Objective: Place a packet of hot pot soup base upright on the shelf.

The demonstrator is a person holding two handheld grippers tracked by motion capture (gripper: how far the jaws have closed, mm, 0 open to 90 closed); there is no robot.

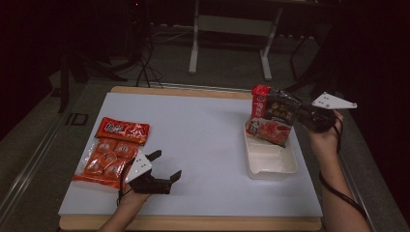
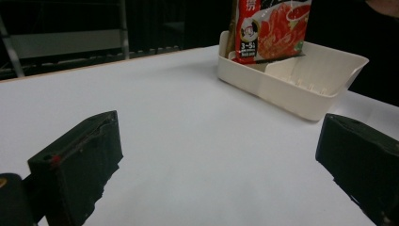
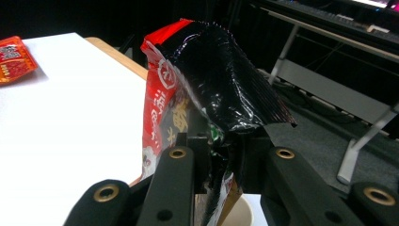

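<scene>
high view: white table point(image 1: 193, 145) with a wooden rim. right gripper point(image 1: 303, 115) is held above the right edge, jaws clamped on the upper part of a black-and-red sauce packet point(image 1: 273, 117). the packet stands tilted, its lower end inside the far compartment of a cream divided tray point(image 1: 270, 162) that sits along the right edge. left gripper point(image 1: 164, 166) rests low near the near-left corner, jaws spread wide with bare table between them. two orange snack packs point(image 1: 112, 151) lie flat by the left edge, just beside that gripper.

left gripper view: both black jaws stand well apart, holding nothing. across the table the tray point(image 2: 301, 87) is seen with the packet point(image 2: 270, 28) upright in its far compartment, leaning on the divider.

right gripper view: jaws nearly together, pinching the crumpled black top of the packet point(image 3: 211, 89). the tray rim point(image 3: 244, 212) shows below it. one orange pack point(image 3: 14, 56) lies at the far left edge.
</scene>
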